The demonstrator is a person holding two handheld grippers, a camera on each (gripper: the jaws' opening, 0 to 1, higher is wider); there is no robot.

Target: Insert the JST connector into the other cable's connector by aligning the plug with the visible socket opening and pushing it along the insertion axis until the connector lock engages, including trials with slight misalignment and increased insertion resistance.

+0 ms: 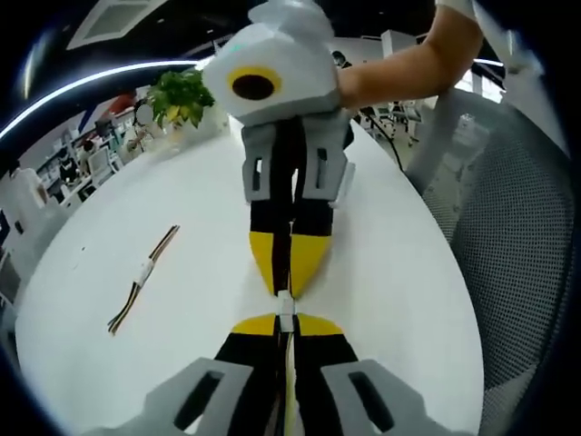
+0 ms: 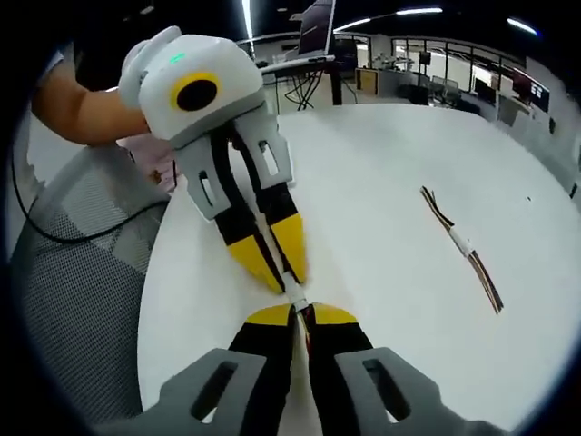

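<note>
White worktop (image 1: 399, 300): no readable writing or labels
Spare cable (image 1: 143, 277): lies left, well apart
Left gripper (image 1: 287, 329): jaws closed on its cable
Connector (image 1: 287, 308): white, between both tips
Right gripper (image 1: 289, 289): jaws closed on its cable, tip-to-tip with the left gripper

Open white table (image 1: 390, 272) is seen on both sides of the meeting grippers. One spare cable (image 1: 143, 275) lies well apart to one side, a potted plant (image 1: 182, 98) at the far edge, and a mesh chair (image 1: 522, 245) beside the table.
</note>
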